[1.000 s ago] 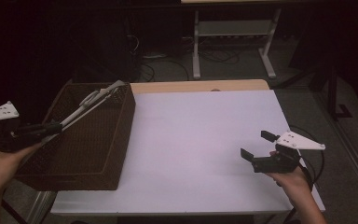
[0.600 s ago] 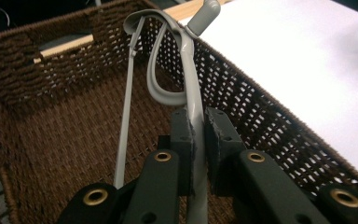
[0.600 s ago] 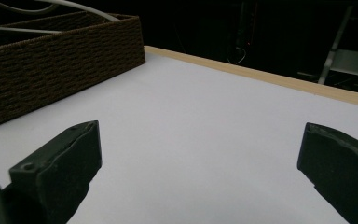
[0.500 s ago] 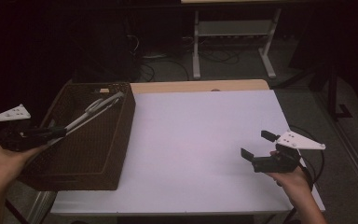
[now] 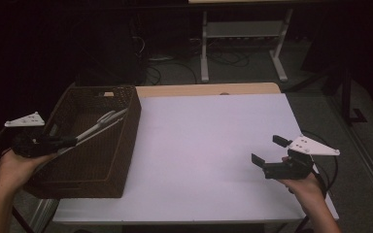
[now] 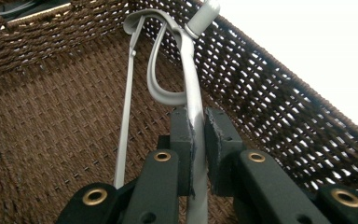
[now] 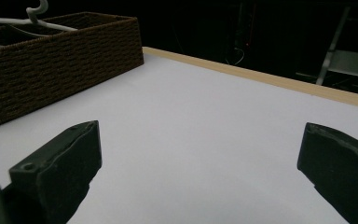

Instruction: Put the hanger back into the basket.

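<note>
Grey metal and plastic make up the clothes hanger (image 6: 190,93), which hangs over the inside of the brown woven basket (image 5: 126,141), its hook end toward the basket's far right wall. In the left gripper view one flat limb of the hanger runs down between the two black pads, which pinch it tightly from both sides, while a thin wire limb slants off beside them and the curved loop sits just past the pads, above the woven floor. In the high view the hanger (image 5: 97,127) reaches out from the left hand-held gripper (image 5: 65,141) at a slant across the open basket, pale against the dark weave; whether its tip touches the basket I cannot tell.

The basket stands on the left end of the white worktop (image 5: 209,145), its right wall running along the white surface. A strip of light wood edges the worktop's far side.

The right hand-held gripper (image 5: 267,151) is held low over the worktop's near right part, well apart from the basket. Its jaws are spread wide with nothing between them, and in the right gripper view bare white surface shows between the two black pads, with the basket (image 7: 60,60) and the hanger's hook (image 7: 37,9) beyond at the upper left.
</note>
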A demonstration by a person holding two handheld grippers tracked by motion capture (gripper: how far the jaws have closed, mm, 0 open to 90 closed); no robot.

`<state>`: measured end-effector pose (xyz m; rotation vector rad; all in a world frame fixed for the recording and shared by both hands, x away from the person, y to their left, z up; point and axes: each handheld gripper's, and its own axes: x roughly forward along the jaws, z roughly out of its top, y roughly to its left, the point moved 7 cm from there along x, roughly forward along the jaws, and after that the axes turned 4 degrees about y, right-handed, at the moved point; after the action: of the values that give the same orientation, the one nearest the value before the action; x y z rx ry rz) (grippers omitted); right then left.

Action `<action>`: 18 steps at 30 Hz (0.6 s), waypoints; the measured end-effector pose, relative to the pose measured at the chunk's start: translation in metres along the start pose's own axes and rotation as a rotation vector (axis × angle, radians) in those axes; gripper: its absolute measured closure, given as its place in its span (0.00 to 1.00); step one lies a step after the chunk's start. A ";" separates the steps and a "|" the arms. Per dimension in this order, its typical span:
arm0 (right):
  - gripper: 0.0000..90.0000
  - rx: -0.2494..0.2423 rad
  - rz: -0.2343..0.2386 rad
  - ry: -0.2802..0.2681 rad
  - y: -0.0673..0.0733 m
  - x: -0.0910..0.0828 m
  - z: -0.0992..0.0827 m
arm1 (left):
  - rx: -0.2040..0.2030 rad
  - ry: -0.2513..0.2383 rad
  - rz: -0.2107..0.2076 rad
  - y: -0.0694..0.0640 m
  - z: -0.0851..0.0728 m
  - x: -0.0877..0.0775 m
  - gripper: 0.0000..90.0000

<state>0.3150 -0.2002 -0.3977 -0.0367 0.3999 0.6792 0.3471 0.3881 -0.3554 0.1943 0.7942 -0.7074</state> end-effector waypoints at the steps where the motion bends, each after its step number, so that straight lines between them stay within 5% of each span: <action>1: 0.00 0.001 0.001 0.000 0.000 0.000 0.000 | -0.002 -0.004 -0.003 0.002 0.000 0.001 0.91; 10: 0.00 0.003 -0.001 -0.006 0.000 -0.001 0.002 | -0.016 -0.063 0.004 0.006 0.003 -0.003 0.70; 18: 0.00 0.000 0.003 -0.014 -0.001 -0.001 0.005 | -0.009 -0.126 -0.004 -0.008 0.018 -0.007 0.45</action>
<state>0.3168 -0.2009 -0.3930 -0.0313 0.3864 0.6825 0.3491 0.3780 -0.3373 0.1385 0.6773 -0.7127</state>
